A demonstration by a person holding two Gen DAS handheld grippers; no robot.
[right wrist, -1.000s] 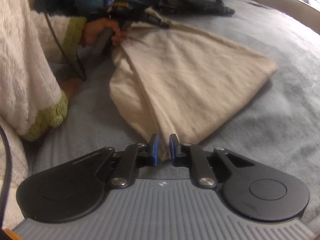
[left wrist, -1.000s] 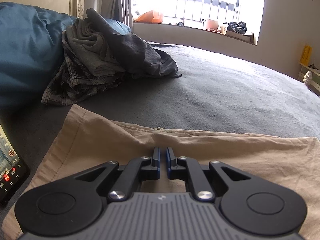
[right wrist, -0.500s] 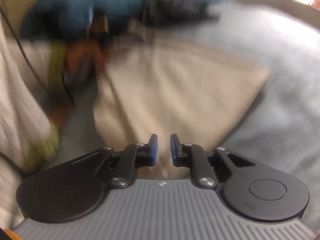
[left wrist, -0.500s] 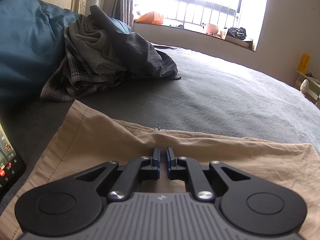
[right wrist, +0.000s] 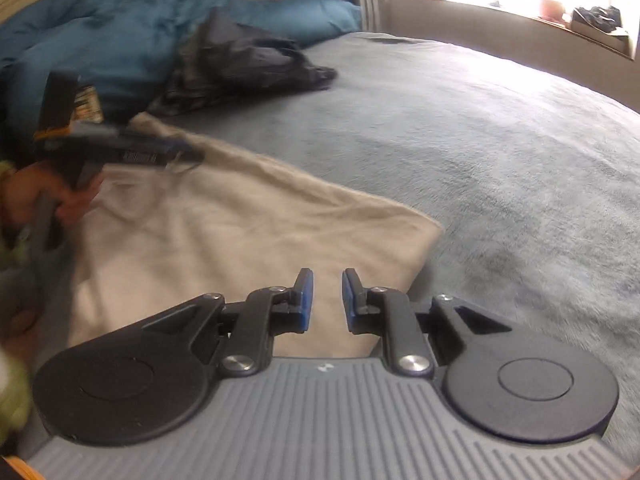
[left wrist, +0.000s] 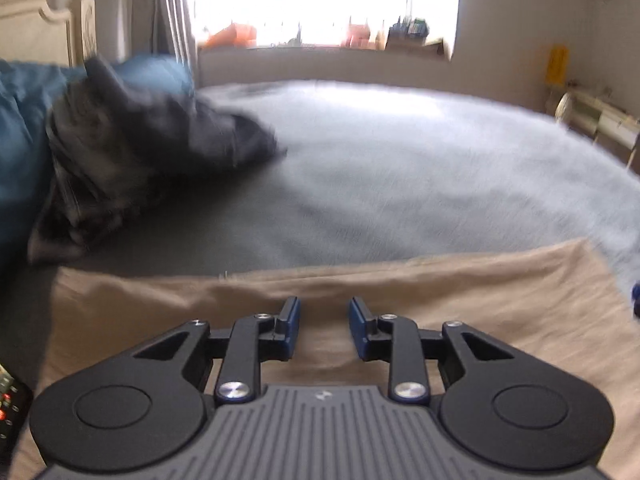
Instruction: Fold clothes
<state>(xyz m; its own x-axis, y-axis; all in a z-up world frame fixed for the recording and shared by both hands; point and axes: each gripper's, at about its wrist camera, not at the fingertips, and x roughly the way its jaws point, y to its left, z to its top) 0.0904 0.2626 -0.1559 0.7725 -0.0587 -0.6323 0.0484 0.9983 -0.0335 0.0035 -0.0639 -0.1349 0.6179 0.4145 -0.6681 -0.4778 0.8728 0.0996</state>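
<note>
A beige garment (left wrist: 480, 292) lies flat on the grey bed (left wrist: 400, 160), folded into a wide strip. My left gripper (left wrist: 324, 308) hovers over its near edge. Its jaws are opening, and only flat cloth shows below the gap, nothing pinched. In the right wrist view the same garment (right wrist: 240, 240) spreads toward its right corner. My right gripper (right wrist: 325, 280) stands above that end with a small gap between the pads, which do not press on cloth. A hand holds the left gripper (right wrist: 176, 156) at the garment's far left edge.
A pile of dark and plaid clothes (left wrist: 152, 140) sits at the back left against a blue duvet (left wrist: 16, 140). A phone (left wrist: 8, 412) lies by the garment's left end. Bare grey bedding (right wrist: 480, 140) stretches right toward the window sill (right wrist: 520, 28).
The left jaws have spread apart and released the cloth edge. The right gripper has swung rightward along the garment toward its corner, its pads slightly wider and no longer pinching the fold.
</note>
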